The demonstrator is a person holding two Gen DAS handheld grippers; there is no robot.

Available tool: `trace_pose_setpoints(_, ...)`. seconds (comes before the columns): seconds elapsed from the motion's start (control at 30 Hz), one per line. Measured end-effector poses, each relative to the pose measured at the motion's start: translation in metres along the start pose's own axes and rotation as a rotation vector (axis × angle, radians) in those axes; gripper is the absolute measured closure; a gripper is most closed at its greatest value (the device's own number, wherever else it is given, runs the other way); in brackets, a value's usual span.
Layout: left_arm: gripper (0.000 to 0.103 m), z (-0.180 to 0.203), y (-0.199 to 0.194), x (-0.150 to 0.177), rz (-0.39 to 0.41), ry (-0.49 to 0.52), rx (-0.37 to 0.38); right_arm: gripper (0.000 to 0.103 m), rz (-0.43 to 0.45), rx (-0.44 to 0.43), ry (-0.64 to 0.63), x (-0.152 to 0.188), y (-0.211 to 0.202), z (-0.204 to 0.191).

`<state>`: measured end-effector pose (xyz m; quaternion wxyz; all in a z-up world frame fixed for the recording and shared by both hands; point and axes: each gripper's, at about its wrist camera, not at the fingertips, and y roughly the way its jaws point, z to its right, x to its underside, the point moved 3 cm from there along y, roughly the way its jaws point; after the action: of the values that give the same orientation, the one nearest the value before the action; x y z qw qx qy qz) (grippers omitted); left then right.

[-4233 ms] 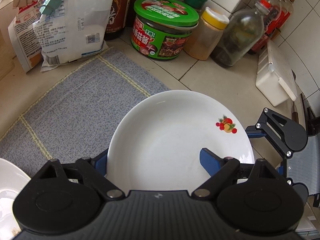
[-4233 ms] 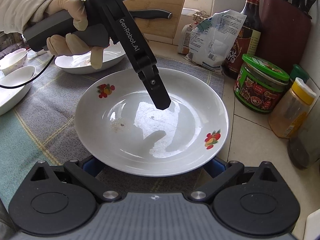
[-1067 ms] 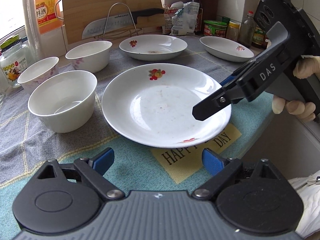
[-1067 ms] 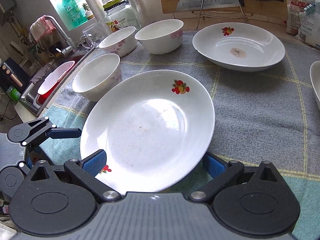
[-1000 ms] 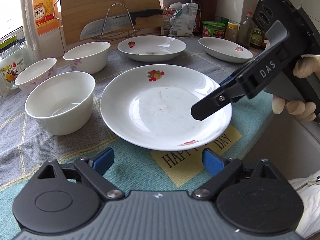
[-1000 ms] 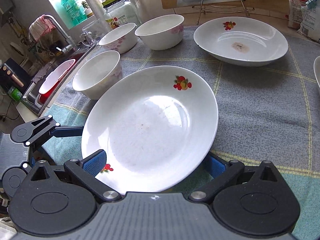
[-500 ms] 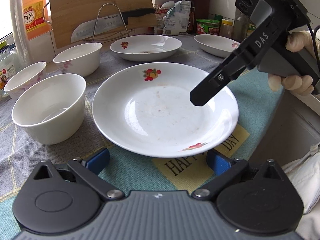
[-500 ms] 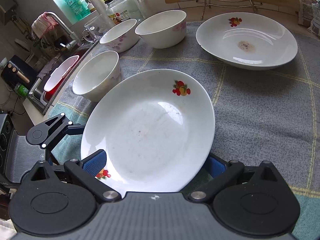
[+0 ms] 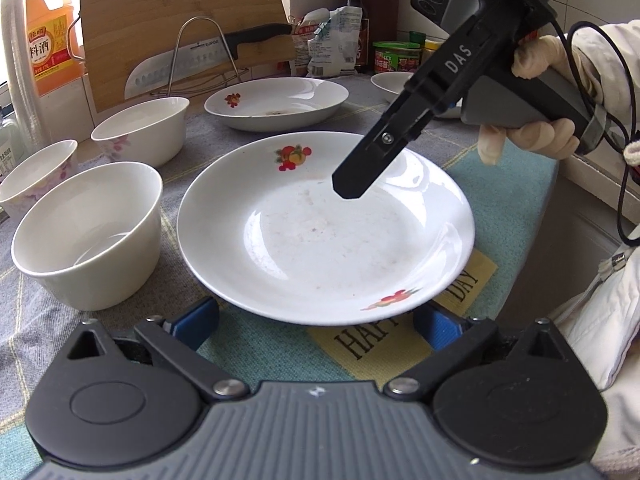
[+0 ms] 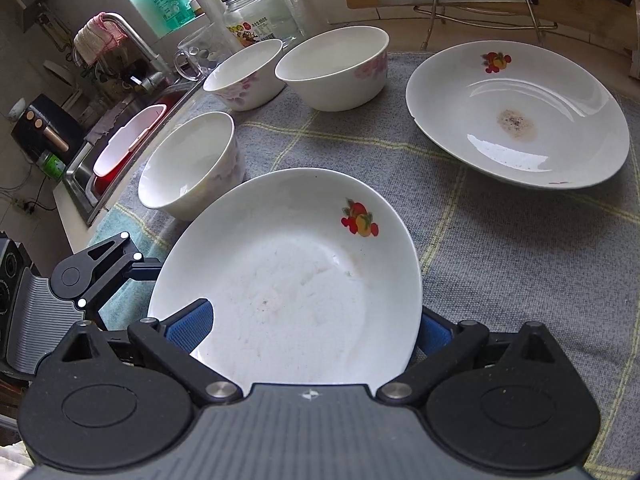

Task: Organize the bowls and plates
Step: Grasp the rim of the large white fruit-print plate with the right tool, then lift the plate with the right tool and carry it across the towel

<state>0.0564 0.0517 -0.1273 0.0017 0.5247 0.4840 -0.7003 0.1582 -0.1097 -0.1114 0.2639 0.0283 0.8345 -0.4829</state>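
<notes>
A white plate with fruit prints [image 9: 320, 240] [image 10: 296, 296] is tilted and lifted off the grey cloth. My right gripper [image 10: 312, 328] is shut on its right rim, with one finger [image 9: 360, 176] over the inside. My left gripper [image 9: 316, 320] is open; its blue pads sit under the plate's near edge. A second plate with a brown stain [image 10: 516, 120] [image 9: 276, 102] lies behind. A third plate [image 9: 396, 84] lies at the far right. Three white bowls [image 9: 88, 232] [image 9: 142, 132] [image 9: 36, 176] stand on the left.
A knife on a wire rack [image 9: 208, 60] and a wooden board [image 9: 180, 20] stand at the back. Jars and bags [image 9: 396, 56] fill the back right corner. A sink with a red basin [image 10: 128, 140] lies left of the counter. The counter edge [image 9: 560, 200] runs on the right.
The right gripper has raised its side of the plate and tilted it more. Earlier both grippers were at the far right plate, then came over to this one.
</notes>
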Motion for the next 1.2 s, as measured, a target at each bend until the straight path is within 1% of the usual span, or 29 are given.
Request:
trace_pose_setpoints(0.27, 0.0, -0.003, 0.001, 0.001, 0.022, 0.041, 0.049, 0.0, -0.021, -0.015, -0.024, -0.01, 0.006, 0.0)
trace_pose_setpoints(0.47, 0.003, -0.005, 0.0, 0.002, 0.028, 0.065, 0.083, 0.0, -0.031, -0.033, -0.031, -0.013, 0.005, 0.001)
trace_pose_setpoints(0.67, 0.006, -0.008, -0.002, 0.002, 0.035, 0.06, 0.09, 0.0, -0.048, -0.037, -0.038, -0.017, 0.007, 0.001)
trace_pose_setpoints(0.9, 0.007, -0.008, -0.003, 0.001, 0.032, 0.052, 0.096, 0.0, -0.063, -0.054, -0.028, -0.022, 0.009, 0.003)
trace_pose_setpoints(1.2, 0.006, -0.008, -0.003, -0.001, 0.026, 0.052, 0.095, 0.0, -0.085, -0.054, -0.029, -0.024, 0.01, 0.002)
